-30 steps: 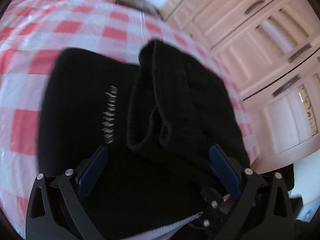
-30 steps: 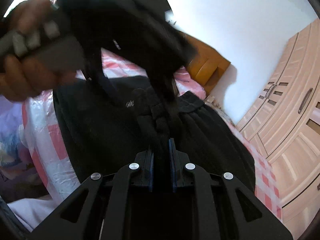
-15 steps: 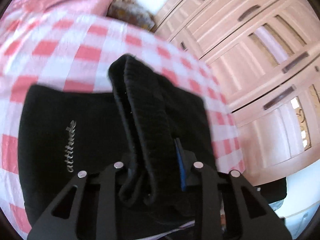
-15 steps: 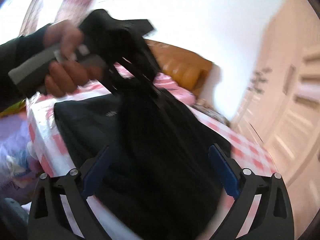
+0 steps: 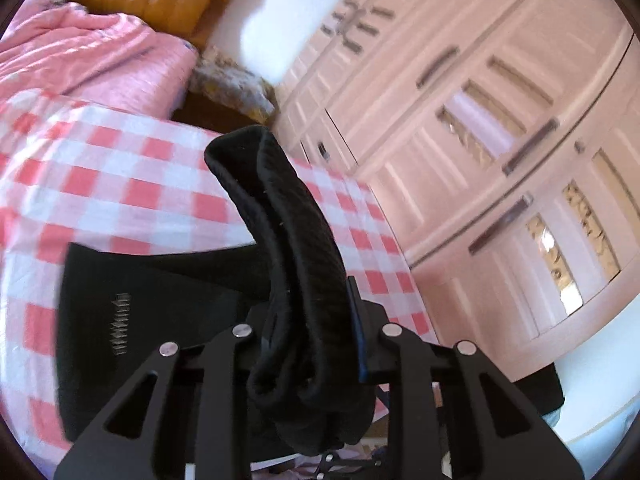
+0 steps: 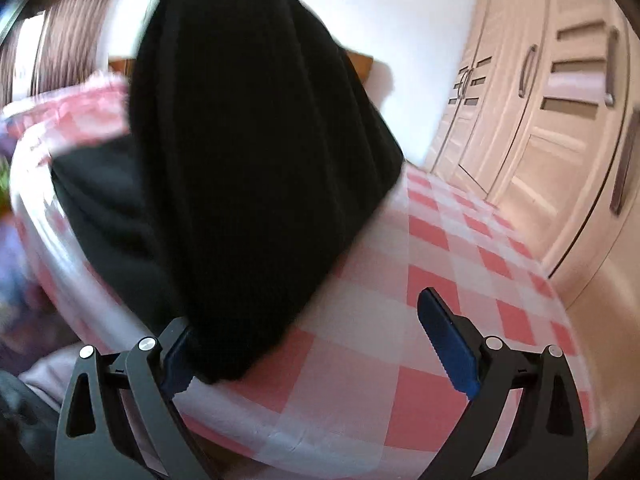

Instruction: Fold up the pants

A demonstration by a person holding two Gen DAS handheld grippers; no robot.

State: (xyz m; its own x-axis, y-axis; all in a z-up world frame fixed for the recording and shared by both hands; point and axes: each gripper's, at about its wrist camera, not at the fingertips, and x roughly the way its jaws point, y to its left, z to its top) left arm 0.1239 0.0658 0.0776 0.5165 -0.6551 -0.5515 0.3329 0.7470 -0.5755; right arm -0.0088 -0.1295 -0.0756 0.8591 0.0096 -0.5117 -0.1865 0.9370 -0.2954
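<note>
From the left wrist view, the left gripper (image 5: 316, 332) pinches a thick fold of the black pants (image 5: 280, 240), which sticks up and away from its fingers, while the rest lies flat below on the red and white checked cloth (image 5: 132, 184). From the right wrist view, the right gripper (image 6: 316, 352) is spread wide and holds nothing. The pants (image 6: 248, 152) hang up in front of its left finger (image 6: 176, 356) above the checked cloth (image 6: 440, 248).
</note>
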